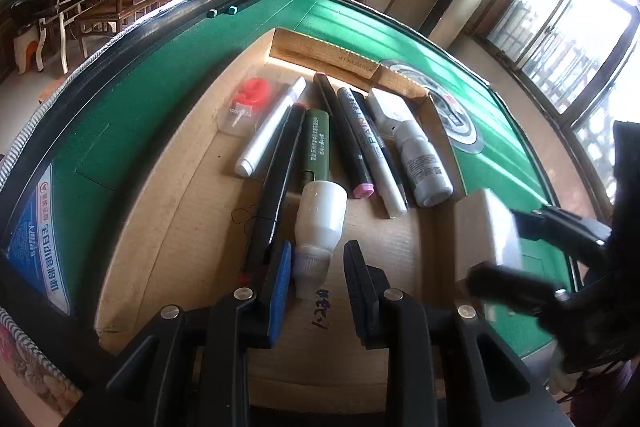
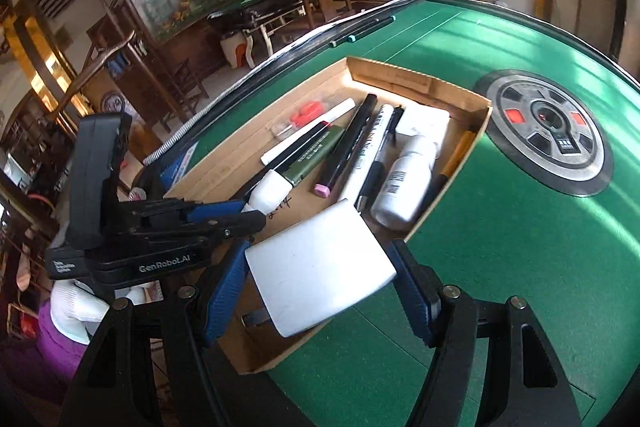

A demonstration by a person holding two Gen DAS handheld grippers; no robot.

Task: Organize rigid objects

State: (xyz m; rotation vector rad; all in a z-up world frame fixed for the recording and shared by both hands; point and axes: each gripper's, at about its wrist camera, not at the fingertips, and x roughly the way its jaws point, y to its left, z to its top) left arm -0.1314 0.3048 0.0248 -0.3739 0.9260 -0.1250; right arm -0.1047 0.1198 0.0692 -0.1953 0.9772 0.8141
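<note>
I'm carrying the white block (image 2: 320, 267), pinched in my right gripper (image 2: 320, 275), over the cardboard tray's (image 2: 480, 123) near end; left gripper (image 1: 316, 267) hovering spread, empty.

shallow brown cardboard tray (image 2: 420, 79) on the green felt tabletop holds markers, pens and bottles lying flat, side by side. a white plastic bottle (image 1: 320, 219) lies near its front edge. a white rectangular plastic block (image 2: 316, 267) sits tilted above the front right corner.

"PAINT" is showing on a white marker (image 1: 374, 147) lying ahead of the jaws; "GenRobot.AI" is reading on the left gripper (image 2: 250, 217) body, left of the jaws.
</note>
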